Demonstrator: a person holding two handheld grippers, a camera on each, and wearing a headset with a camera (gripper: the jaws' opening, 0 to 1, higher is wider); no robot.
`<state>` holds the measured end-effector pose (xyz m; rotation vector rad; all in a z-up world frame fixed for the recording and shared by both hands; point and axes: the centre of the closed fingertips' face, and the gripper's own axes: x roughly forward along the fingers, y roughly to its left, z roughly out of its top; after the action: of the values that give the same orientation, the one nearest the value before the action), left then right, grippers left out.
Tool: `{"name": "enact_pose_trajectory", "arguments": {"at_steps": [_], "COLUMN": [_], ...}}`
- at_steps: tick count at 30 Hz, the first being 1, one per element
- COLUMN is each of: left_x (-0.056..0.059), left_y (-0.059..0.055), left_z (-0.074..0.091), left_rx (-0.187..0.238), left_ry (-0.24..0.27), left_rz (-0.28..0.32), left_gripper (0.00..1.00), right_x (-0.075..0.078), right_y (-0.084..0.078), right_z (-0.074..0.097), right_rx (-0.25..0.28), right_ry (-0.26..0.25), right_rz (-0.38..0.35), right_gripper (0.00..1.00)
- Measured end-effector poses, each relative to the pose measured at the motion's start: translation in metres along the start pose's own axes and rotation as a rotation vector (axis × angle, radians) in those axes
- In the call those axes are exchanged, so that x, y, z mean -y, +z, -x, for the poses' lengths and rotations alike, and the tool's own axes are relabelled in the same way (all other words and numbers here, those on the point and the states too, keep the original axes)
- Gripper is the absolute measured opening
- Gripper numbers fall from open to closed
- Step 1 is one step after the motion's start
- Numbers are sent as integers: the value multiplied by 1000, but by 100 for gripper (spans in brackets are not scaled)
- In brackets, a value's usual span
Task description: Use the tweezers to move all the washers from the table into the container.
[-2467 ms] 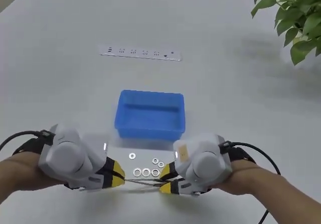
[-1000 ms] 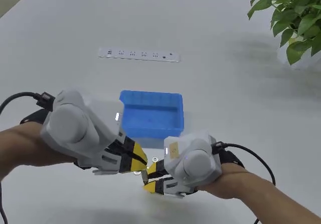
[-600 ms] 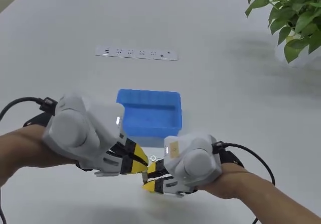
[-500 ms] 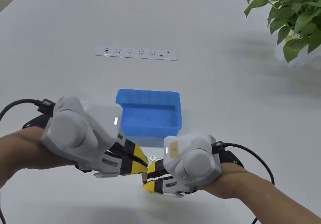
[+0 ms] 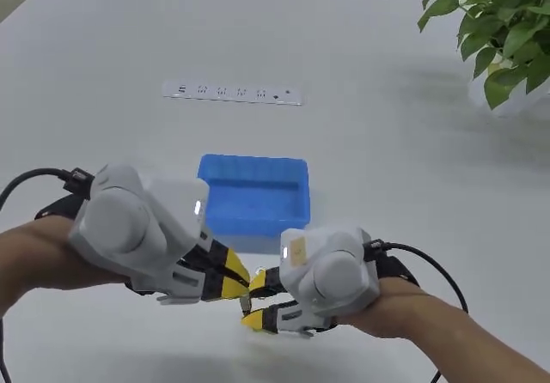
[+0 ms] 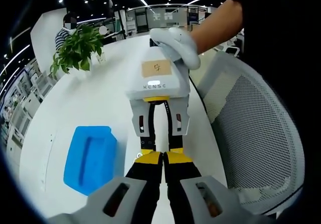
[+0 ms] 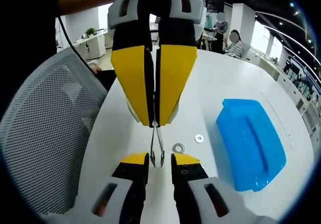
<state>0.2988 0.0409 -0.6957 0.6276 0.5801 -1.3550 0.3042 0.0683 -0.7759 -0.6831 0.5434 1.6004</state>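
My left gripper (image 5: 239,282) is shut on the thin metal tweezers (image 7: 154,131). In the right gripper view its yellow jaws (image 7: 153,118) hang from the top, with the tweezers' two tips pointing down between the jaws of my right gripper (image 7: 160,161). Those jaws stand slightly apart on either side of the tips. The two grippers face each other nose to nose, the right gripper (image 5: 256,304) just in front of the blue container (image 5: 253,194). Two washers (image 7: 178,147) (image 7: 199,138) lie on the white table beside the tweezers' tips. One washer (image 6: 139,156) lies next to the jaws.
A white power strip (image 5: 232,93) lies beyond the container. A potted green plant (image 5: 498,31) stands at the far right. A mesh office chair (image 6: 256,133) sits at the table's near edge. Cables trail from both grippers.
Since 2.5 s ago the left gripper has lifted off the table and tilted toward the right one, taking the tweezers up. The grippers now cover most washers. Little has moved in the last second.
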Motion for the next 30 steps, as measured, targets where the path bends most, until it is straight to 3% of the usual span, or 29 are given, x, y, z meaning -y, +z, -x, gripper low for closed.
{"name": "enact_pose_trajectory", "arguments": {"at_steps": [8,21,30], "left_x": [-1,-10,-16], "left_y": [-4,-5,0], "left_z": [2,3,1], "left_rx": [-13,-19,-14], "left_ry": [-2,6,5], "left_rz": [-4,-17,-32], "left_gripper": [5,5,5], "right_x": [2,16,31], "right_y": [5,8,-9], "right_z": [9,42,61], "right_rx": [9,73,89], "right_ry": [-41,-179,-255], "right_rz": [-52,-189,-259], "right_gripper": [31,63,80]}}
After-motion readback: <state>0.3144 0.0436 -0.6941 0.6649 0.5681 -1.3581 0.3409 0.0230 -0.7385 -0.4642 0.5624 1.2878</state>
